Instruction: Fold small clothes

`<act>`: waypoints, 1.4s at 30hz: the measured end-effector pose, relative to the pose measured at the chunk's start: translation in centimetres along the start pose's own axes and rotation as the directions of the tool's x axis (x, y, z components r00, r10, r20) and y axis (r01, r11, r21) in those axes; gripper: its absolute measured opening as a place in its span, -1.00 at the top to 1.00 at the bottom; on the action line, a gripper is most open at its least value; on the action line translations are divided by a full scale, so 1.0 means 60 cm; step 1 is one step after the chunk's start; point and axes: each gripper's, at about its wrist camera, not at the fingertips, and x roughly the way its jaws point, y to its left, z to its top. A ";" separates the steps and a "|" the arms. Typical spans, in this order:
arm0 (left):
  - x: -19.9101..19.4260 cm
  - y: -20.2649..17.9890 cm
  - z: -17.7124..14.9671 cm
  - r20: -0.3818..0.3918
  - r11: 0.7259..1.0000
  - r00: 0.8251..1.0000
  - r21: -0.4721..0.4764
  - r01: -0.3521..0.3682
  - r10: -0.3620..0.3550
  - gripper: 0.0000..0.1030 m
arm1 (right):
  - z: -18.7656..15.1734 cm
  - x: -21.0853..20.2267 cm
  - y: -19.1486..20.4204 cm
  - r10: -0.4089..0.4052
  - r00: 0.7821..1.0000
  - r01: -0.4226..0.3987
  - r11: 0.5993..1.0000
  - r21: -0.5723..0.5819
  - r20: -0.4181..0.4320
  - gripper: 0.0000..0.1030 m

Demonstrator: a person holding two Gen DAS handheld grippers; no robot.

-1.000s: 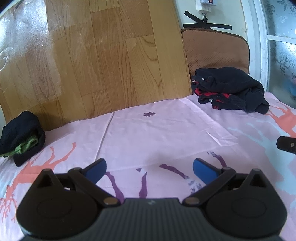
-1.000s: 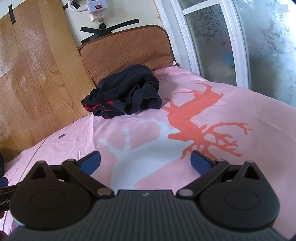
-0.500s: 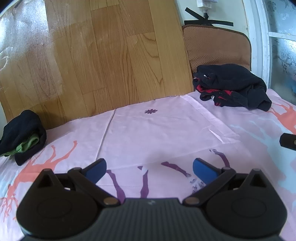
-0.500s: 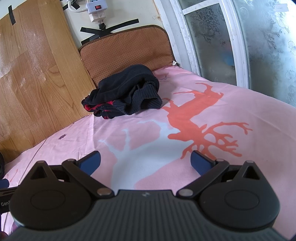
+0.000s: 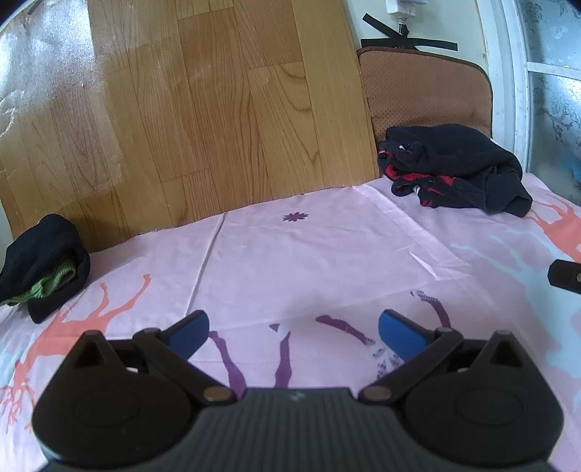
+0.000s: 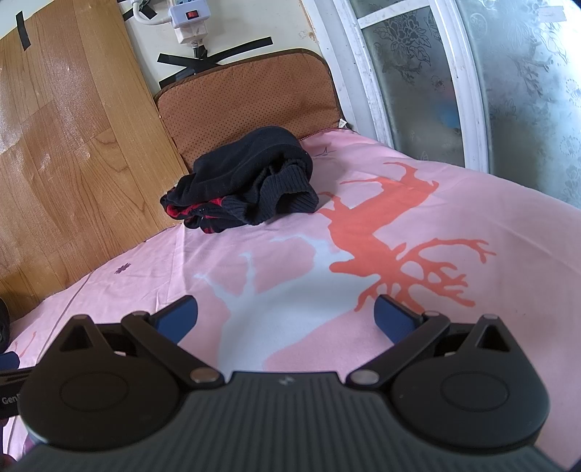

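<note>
A heap of dark navy and red clothes [image 5: 454,170] lies unfolded at the far right of the pink sheet [image 5: 308,261]; it also shows in the right wrist view [image 6: 247,185]. A folded black garment with a green edge [image 5: 43,265] lies at the far left. My left gripper [image 5: 293,326] is open and empty, low over the sheet's middle. My right gripper [image 6: 285,314] is open and empty, well short of the heap.
A wooden board [image 5: 181,109] and a brown cushion [image 6: 247,98] stand against the wall behind the sheet. A window frame [image 6: 454,80] runs along the right. A power strip [image 6: 190,16] hangs on the wall. The right gripper's edge [image 5: 566,276] shows at the left view's right.
The left gripper has shifted slightly, so the clothes heap sits a little lower and closer in its view. The right gripper has barely moved. Both stay open.
</note>
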 end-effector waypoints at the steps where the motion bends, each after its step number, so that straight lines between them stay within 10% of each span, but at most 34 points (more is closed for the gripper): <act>1: 0.000 0.000 0.000 0.001 1.000 1.000 0.000 0.000 0.000 -1.00 | 0.000 0.000 0.000 0.000 1.000 0.000 1.000 0.000 0.000 -1.00; 42: -0.002 -0.002 -0.001 0.002 1.000 1.000 0.008 -0.010 0.010 -1.00 | 0.000 0.000 0.000 0.000 1.000 0.000 1.000 0.001 0.000 -1.00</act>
